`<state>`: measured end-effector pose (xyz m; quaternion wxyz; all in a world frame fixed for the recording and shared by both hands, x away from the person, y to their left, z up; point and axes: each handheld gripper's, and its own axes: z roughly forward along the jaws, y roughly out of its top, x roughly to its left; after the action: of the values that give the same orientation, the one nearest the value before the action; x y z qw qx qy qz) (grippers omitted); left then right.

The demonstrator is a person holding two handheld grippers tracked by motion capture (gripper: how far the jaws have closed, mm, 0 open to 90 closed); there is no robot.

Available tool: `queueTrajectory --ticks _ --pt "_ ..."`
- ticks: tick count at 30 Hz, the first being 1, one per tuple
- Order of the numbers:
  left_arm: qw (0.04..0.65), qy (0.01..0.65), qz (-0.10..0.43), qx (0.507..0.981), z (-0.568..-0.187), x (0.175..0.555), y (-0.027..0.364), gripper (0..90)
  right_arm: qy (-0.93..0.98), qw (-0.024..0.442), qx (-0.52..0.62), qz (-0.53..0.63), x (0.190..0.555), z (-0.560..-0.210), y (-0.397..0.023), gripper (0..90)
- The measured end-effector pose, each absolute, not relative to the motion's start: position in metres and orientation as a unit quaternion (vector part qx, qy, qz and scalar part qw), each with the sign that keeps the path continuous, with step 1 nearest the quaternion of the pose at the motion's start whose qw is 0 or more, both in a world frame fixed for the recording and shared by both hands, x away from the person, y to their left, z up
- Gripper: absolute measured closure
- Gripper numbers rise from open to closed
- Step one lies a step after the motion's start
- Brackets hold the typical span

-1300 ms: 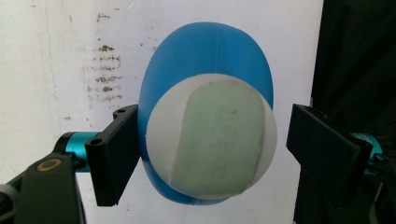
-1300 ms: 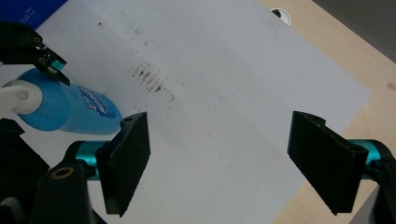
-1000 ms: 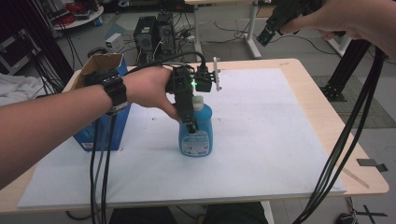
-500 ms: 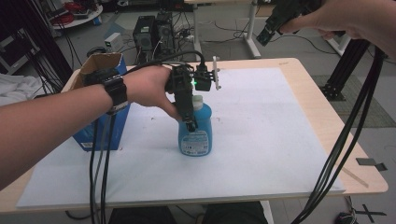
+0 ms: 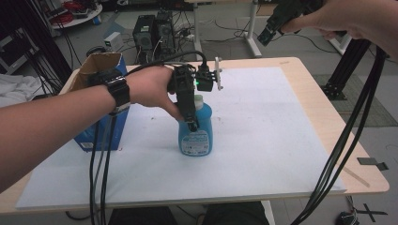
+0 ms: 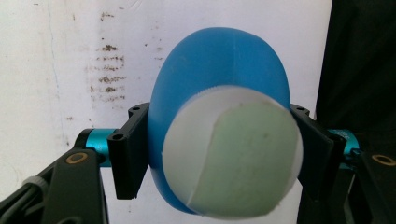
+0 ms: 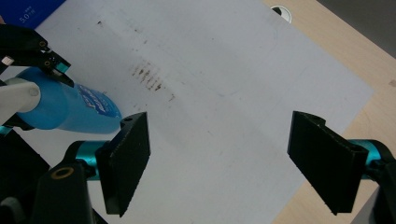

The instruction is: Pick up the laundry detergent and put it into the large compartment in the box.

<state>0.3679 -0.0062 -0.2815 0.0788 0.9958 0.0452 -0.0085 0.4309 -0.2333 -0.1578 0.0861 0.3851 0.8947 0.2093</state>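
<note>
Gripping step in hand: left gripper [image 6: 219,154] descended over blue bottle [image 5: 195,129], jaws just closing in, pads flanking bottle shoulder either side, appearing to touch; white cap [image 6: 233,154] sits between fingers, nearest lens. Bottle upright on white mat [image 5: 263,140], directly under fingers. Next move, judged: confirm firm pinch, then lift straight up, avoiding tilt. Beyond fingers, leftward: blue carton [image 5: 101,108]. Farthest: right gripper [image 5: 270,29] held high, jaws wide apart, empty.
</note>
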Motion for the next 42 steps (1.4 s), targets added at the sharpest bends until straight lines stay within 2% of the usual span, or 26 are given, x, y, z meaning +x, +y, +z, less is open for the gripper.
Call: queueTrajectory --ticks 10,27,42 --pt "0.078 0.047 -0.008 0.996 -0.282 0.370 -0.007 35.7 0.894 0.085 0.387 0.209 0.431 -0.159 -0.233 20.6" --pt "0.084 0.039 -0.003 0.996 -0.280 0.366 -0.003 37.2 0.895 0.082 0.388 0.204 0.432 -0.162 -0.233 20.6" --pt "0.109 0.060 0.004 0.992 -0.247 0.362 0.014 37.4 0.897 0.080 0.385 0.203 0.435 -0.163 -0.229 20.6"
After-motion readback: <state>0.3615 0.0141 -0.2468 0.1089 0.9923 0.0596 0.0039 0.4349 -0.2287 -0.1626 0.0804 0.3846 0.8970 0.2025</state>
